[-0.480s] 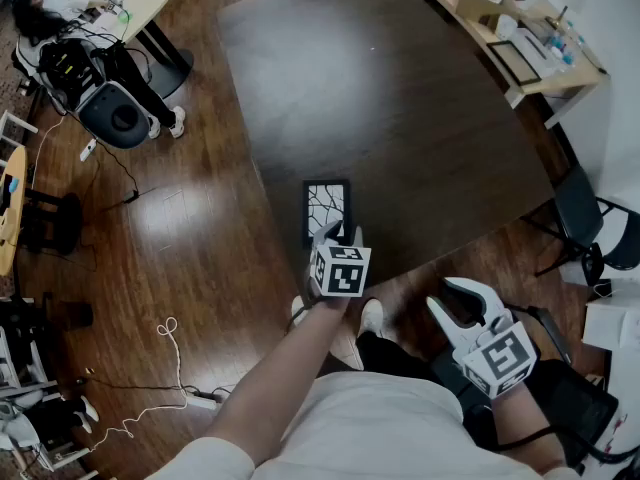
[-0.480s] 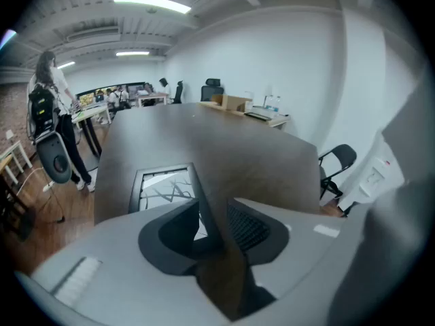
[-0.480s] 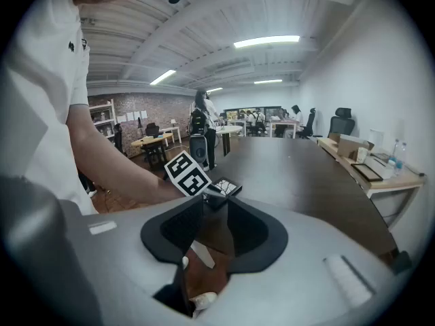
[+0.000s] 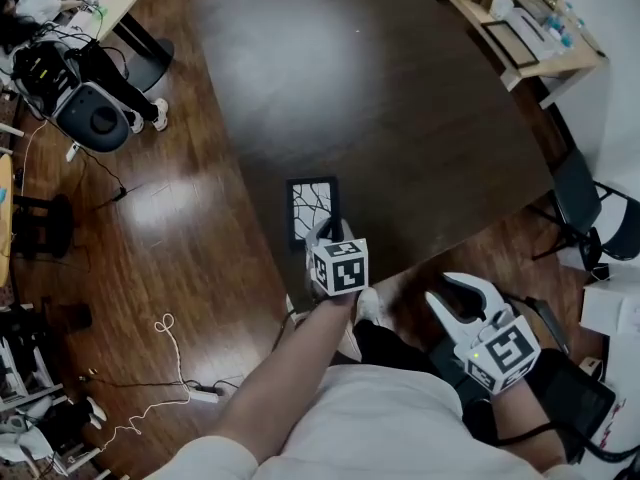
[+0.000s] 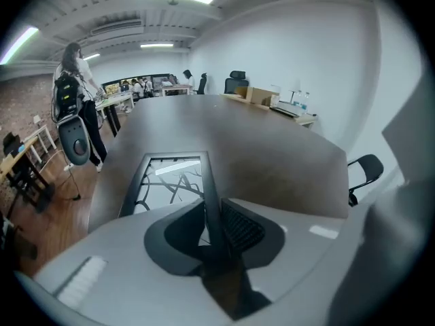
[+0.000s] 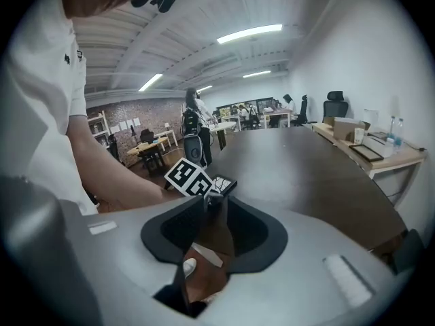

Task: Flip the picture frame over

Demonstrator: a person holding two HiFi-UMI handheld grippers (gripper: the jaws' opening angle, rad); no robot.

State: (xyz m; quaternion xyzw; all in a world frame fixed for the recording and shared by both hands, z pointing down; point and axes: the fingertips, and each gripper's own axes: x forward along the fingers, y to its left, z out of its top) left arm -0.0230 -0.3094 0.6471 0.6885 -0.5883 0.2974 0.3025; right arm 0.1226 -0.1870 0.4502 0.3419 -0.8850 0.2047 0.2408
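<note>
The picture frame (image 4: 311, 208) is black with a white branch-pattern picture. It lies face up near the front left edge of the dark table (image 4: 400, 118). My left gripper (image 4: 325, 230) reaches down to the frame's near right corner. In the left gripper view the frame's (image 5: 166, 182) right rail runs between the jaws of the left gripper (image 5: 211, 212), which are shut on it. My right gripper (image 4: 447, 298) hangs off the table at the lower right, shut and empty. The right gripper view shows the right gripper (image 6: 207, 199) pointing toward the left gripper's marker cube (image 6: 192, 177) and the frame (image 6: 223, 184).
A wooden side desk (image 4: 520, 28) with boxes stands at the far right. A black chair (image 4: 590, 208) sits by the table's right corner, and an office chair with a backpack (image 4: 90, 113) stands at far left. A white cable (image 4: 165, 358) lies on the wood floor.
The head view has shifted slightly, so the table and frame sit a little further left. The left gripper stays at the frame's near corner. The right gripper has hardly moved.
</note>
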